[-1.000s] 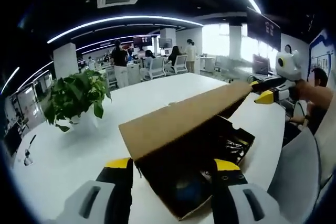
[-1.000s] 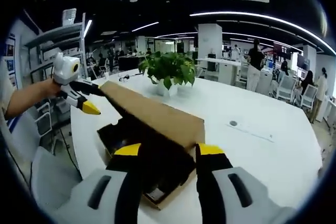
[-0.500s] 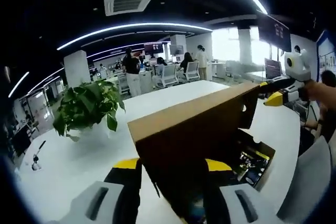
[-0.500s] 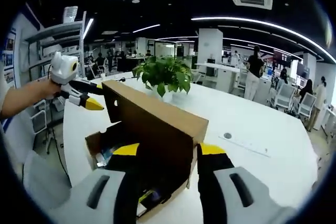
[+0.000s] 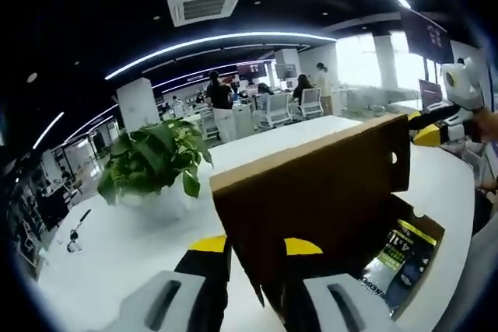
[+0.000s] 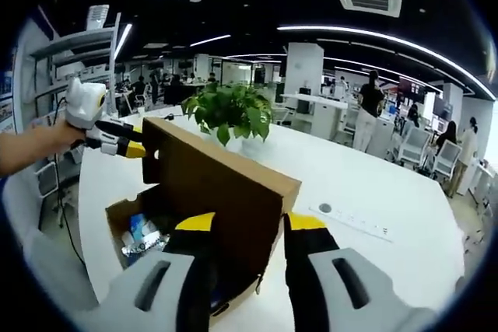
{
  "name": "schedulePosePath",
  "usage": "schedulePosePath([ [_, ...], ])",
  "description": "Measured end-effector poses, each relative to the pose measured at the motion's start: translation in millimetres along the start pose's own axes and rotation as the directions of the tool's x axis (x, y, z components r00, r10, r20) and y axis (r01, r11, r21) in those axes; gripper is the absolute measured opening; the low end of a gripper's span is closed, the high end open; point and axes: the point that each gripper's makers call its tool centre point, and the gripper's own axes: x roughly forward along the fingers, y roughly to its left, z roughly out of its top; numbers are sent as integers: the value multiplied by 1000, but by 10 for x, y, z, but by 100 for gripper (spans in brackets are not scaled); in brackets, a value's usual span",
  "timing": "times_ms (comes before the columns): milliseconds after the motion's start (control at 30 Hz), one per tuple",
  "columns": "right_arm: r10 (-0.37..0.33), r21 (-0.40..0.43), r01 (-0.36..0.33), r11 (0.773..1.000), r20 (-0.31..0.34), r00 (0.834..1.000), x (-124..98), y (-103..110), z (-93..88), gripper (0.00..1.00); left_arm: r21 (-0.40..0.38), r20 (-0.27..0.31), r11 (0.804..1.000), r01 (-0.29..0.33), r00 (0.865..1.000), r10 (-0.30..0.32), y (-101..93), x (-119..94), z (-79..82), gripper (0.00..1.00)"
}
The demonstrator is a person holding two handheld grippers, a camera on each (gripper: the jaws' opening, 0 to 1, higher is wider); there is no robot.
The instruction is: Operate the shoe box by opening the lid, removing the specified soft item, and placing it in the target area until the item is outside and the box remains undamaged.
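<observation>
The cardboard lid [image 6: 222, 192] now stands steeper; both grippers [image 5: 255, 248] [image 6: 249, 223] pinch its ends, and overswinging could tear the hinge.

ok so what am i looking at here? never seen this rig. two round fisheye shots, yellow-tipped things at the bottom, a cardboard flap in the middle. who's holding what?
No robot arm here: a person holds a two-finger gripper in each hand, and each gripper carries a fisheye camera looking along its own fingers.

In the left gripper view, the left gripper rises from the bottom, its fingers at one end of the raised lid. The right gripper comes in from the right at the lid's other end.

The right gripper view is the mirror of this: its own gripper is below, the left one at the far end.

The shoe box sits open on a white table, with packaged contents inside. A potted plant stands behind it. Whether the fingers actually clamp the lid is unclear.
</observation>
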Motion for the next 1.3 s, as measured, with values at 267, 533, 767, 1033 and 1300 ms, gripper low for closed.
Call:
schedulePosePath([
  [267, -17, 3, 17, 1000, -8, 1000, 95, -106, 25, 26, -24, 1, 998, -51, 999, 51, 128, 99, 1, 12],
  [533, -21, 20, 22, 1000, -12, 1000, 184, -195, 30, 25, -64, -16, 995, -79, 997, 78, 210, 214, -18, 5],
  [767, -24, 22, 25, 999, -13, 1000, 238, -240, 26, 24, -83, -26, 993, -88, 996, 86, 250, 296, -45, 3],
  [1033, -55, 16, 55, 998, -3, 998, 320, -305, -3, 25, -116, -27, 990, -84, 996, 81, 311, 418, -51, 2],
  [1300, -65, 32, 67, 997, -53, 996, 370, -289, -292, 25, -155, -23, 985, -75, 997, 72, 372, 552, -83, 2],
])
